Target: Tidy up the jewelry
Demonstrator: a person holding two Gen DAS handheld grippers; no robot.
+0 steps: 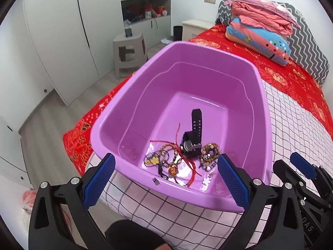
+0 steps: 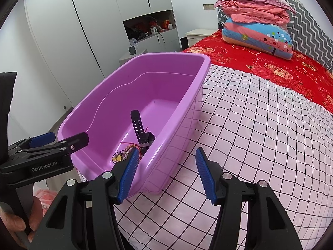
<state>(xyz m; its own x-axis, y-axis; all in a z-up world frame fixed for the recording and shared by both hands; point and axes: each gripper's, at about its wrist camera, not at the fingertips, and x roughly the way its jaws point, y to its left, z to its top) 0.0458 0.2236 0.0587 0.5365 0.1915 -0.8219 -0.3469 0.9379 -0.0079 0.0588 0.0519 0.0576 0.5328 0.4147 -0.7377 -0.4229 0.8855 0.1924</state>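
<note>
Looking into the purple basin (image 1: 133, 95) on the bed (image 2: 260, 125), we see the jewelry (image 1: 177, 160) and a black watch (image 1: 192, 139); our left tool (image 1: 166, 173) and right tool (image 2: 166, 166) are released, the basin wall standing between the right tool and the jewelry.

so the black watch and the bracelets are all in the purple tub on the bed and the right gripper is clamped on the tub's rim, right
Not quite. The right gripper is open with nothing between its fingers; the right wrist view shows it hanging beside the purple tub, not clamped on its rim. The rest holds: the black watch and bracelets lie inside the tub on the bed.

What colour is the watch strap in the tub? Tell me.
Black watch strap, with rows of small holes; clearest in the left wrist view.
</note>
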